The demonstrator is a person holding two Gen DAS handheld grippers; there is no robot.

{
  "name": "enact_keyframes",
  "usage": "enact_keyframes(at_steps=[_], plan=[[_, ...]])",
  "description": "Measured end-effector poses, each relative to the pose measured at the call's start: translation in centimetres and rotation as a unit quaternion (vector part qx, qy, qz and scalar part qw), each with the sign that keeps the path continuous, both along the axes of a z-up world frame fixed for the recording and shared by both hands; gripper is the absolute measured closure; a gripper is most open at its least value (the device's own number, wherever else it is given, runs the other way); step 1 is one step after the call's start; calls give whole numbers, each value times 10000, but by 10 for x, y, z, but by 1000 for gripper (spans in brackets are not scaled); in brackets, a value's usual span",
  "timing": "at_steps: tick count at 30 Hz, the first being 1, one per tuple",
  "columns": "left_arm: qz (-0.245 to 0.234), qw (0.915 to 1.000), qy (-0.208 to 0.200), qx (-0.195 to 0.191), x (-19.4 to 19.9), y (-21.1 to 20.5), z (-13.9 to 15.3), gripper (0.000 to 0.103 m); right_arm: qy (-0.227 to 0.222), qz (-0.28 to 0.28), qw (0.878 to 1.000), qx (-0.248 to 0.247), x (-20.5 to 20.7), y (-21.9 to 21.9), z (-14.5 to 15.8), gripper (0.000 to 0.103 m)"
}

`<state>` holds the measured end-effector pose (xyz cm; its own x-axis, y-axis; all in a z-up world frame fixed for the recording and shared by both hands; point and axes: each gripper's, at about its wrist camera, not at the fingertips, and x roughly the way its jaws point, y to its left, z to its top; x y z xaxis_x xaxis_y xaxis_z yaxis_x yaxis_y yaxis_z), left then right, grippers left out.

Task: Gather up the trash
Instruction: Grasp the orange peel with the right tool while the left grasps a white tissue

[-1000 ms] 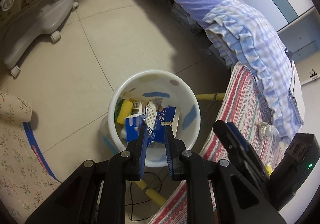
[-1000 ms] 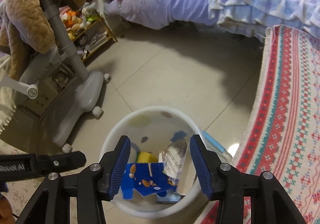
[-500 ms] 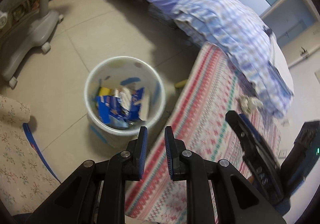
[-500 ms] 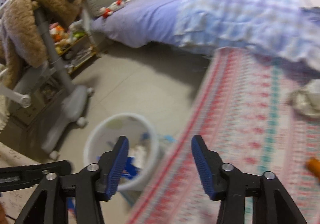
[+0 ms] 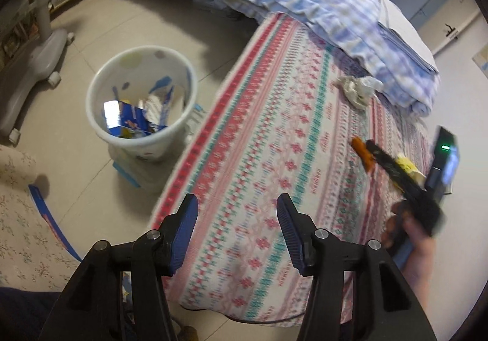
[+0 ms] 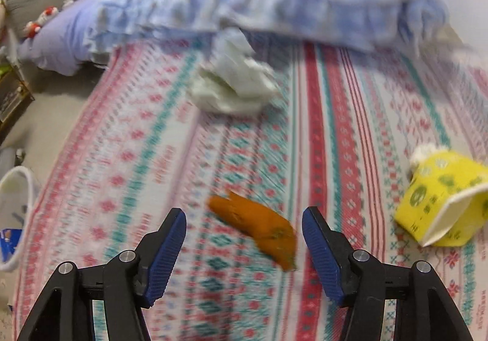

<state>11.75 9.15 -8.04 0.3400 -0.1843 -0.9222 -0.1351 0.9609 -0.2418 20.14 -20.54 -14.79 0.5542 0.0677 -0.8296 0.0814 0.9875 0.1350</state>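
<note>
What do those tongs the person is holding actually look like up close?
Both look alike: the left tongs and right tongs each have two black angular plastic arms joined with silver bolts, ending in flat blue ribbed pads. The left wrist view shows a green light on the right unit's black body.

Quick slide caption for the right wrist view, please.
Open right gripper above a patterned rug, framing an orange scrap; crumpled tissue and yellow carton beyond.
</note>
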Motion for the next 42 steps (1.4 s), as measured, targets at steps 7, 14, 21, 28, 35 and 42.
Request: enact_keyframes(at_steps=[7,14,21,28,35,42], plan=[[-182,9996,-151,-123,13,-40,13,47,80,118,9999,-3,-4,-14,-12,82],[-577,9982,-168,-60,33,-91,11,47,92,22,9992,383,-16,-53,-9,96],[-941,9945,-190,409,70,-142,-8,46,-28,82,9989,471,-42,-78,3,99],[-1178,9900,-381,670,111,-179,-17,46,-143,-6,9973,726,-56,-106,12,99],[-1513,9825,-553,931,161,-223,-28,40,-285,-87,9947,984,-78,-134,21,99],[-1785,9721,-683,1362,205,-269,-41,31,-301,-18,9923,1205,-80,-142,14,94]])
